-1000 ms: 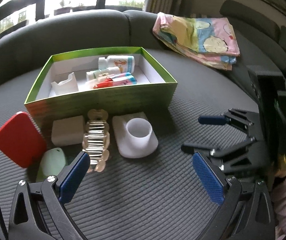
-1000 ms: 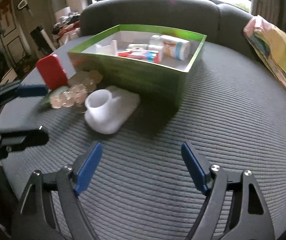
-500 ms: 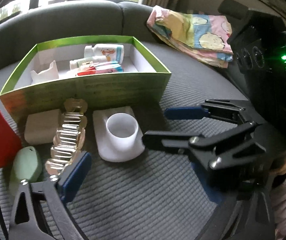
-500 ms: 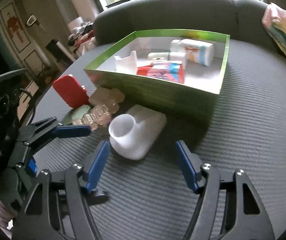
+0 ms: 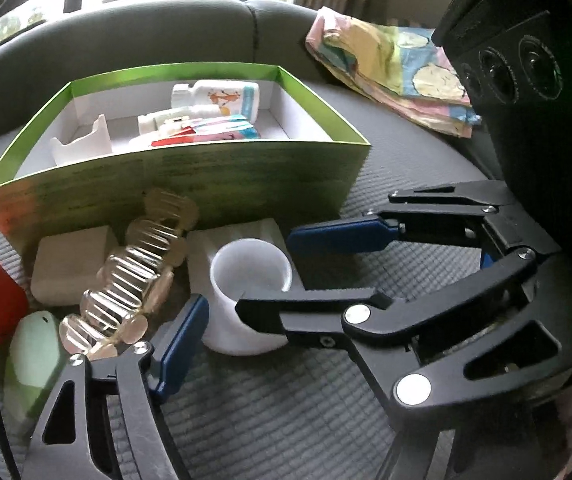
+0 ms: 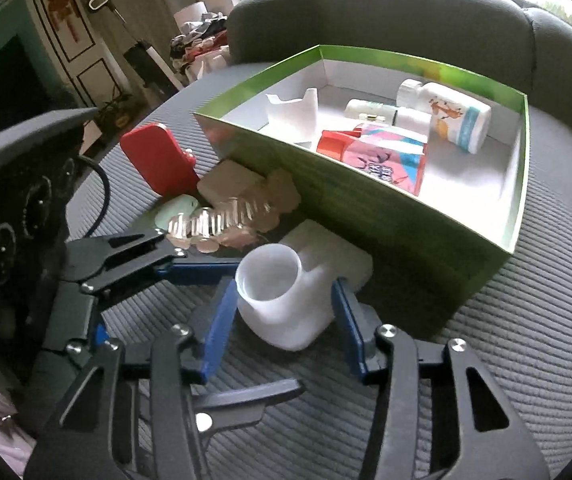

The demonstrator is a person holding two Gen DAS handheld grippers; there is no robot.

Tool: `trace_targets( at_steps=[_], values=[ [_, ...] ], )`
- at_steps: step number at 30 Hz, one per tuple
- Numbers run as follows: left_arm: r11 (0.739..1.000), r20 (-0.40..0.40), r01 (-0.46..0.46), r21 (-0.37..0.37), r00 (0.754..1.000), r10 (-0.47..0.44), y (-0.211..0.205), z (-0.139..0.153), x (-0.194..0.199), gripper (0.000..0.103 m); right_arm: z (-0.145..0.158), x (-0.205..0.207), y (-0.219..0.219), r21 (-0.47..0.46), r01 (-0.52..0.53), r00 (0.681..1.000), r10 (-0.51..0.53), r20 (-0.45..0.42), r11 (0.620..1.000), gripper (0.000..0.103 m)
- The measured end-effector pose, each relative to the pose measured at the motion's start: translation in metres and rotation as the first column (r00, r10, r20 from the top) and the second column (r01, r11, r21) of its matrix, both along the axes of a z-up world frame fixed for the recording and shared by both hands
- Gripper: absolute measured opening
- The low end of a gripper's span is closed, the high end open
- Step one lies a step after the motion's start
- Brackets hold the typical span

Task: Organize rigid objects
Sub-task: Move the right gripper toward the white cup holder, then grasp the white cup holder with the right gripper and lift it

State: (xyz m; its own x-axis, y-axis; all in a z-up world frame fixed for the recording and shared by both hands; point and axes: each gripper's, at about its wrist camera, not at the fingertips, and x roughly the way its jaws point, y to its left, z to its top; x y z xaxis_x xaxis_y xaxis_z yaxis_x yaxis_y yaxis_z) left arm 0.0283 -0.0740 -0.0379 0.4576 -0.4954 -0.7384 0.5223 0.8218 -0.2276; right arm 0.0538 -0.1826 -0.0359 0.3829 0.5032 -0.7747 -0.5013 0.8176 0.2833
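A white holder with a round cup (image 5: 249, 280) lies on the grey sofa seat in front of a green box (image 5: 189, 184); it also shows in the right wrist view (image 6: 286, 300). My right gripper (image 6: 281, 320) is open with its blue pads on either side of the holder, close to touching. In the left wrist view the right gripper (image 5: 281, 276) reaches in from the right. My left gripper is open, its left finger (image 5: 177, 352) beside the holder; its right finger is hidden behind the right gripper. The box (image 6: 406, 208) holds bottles and a pink packet.
A clear ridged hair clip (image 5: 133, 280), a beige block (image 5: 69, 264), a pale green piece (image 5: 33, 360) and a red case (image 6: 157, 160) lie left of the holder. A folded patterned cloth (image 5: 390, 68) lies at the back right. The sofa back rises behind the box.
My right gripper has moved forward and left until its fingers straddle the white holder. My left gripper has moved closer to the holder and the hair clip.
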Motion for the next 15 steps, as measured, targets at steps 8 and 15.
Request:
trace_targets(
  at_steps=[8,15],
  values=[
    [0.999,-0.029,-0.036,-0.019,0.999,0.036,0.009,-0.010,0.014,0.076,-0.008,0.010,0.002,0.032,0.010,0.999,-0.009,-0.033,0.999,0.053],
    [0.997,-0.048,-0.064,-0.031,0.997,0.062,0.013,-0.015,0.016,0.068,-0.009,0.007,0.004,0.021,0.062,0.998,-0.061,-0.012,0.998,0.052]
  ],
)
